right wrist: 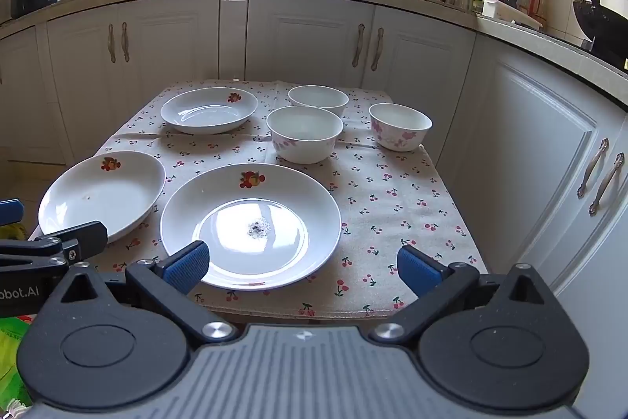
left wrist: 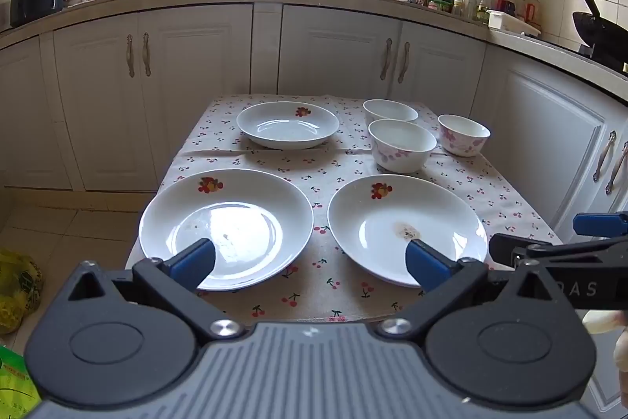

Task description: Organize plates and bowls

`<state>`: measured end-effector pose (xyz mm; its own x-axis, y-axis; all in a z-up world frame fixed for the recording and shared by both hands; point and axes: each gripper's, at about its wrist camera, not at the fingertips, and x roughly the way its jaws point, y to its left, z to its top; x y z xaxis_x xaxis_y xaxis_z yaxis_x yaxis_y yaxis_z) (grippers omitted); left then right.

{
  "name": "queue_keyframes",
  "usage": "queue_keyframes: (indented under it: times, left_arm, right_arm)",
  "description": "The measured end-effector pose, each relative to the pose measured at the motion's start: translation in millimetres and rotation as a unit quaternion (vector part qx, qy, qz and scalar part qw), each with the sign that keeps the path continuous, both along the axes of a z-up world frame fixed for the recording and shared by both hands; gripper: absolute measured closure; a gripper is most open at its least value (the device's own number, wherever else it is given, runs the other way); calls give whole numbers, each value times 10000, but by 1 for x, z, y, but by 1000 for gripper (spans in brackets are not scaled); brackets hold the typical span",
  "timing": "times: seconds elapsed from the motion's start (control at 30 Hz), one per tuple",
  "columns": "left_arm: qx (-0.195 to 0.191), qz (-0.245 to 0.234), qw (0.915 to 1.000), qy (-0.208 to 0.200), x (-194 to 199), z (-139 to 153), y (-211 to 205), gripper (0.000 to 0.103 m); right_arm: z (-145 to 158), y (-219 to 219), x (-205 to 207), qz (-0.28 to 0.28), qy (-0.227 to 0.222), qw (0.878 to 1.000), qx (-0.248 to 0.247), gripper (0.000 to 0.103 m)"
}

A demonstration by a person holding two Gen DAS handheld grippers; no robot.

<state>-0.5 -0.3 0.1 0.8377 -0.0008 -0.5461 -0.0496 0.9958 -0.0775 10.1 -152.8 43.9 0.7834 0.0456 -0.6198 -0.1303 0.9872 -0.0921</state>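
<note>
Three white plates with fruit prints lie on the cherry-print tablecloth [left wrist: 322, 281]: a near-left plate [left wrist: 235, 207], a near-right plate [left wrist: 408, 214] with a small food stain, and a far plate [left wrist: 287, 124]. Three white bowls stand at the far right: a back bowl [left wrist: 389, 110], a middle bowl [left wrist: 402, 144] and a right bowl [left wrist: 464, 134]. My left gripper [left wrist: 310, 260] hovers open before the table's near edge, between the two near plates. My right gripper [right wrist: 304, 266] hangs open over the stained plate [right wrist: 251, 199], nothing between its fingers. Each gripper shows at the other view's edge.
White cabinets [right wrist: 306, 38] run behind and to the right of the table, close to its right edge. The counter above holds bottles, a knife block and a black wok [right wrist: 600, 18]. Yellow-green bags [left wrist: 15, 285] lie on the floor at the left. A hand [left wrist: 612, 328] shows at the right edge.
</note>
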Motion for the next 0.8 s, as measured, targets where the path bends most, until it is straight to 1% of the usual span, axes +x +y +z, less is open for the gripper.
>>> queue_keyframes:
  times: [0.07,0.23,0.4,0.8]
  left_arm:
    - [-10,-16,10000,-1,-1,5,5,1]
    - [3,-37,10000,6,0,8,2,1]
    - [1,-47,10000,-37,-1,4,1,1]
    - [12,-44,10000,-57,-1,4,2,1]
  right_arm:
    - [0,0,0,0,-5,10000,-3,0]
    - [0,-1,-1,-3,-4,10000,-18,0]
    - [0,0,-1,3,-12,10000,-18,0]
    - [-1,1,0,0,-34,10000,-39,0]
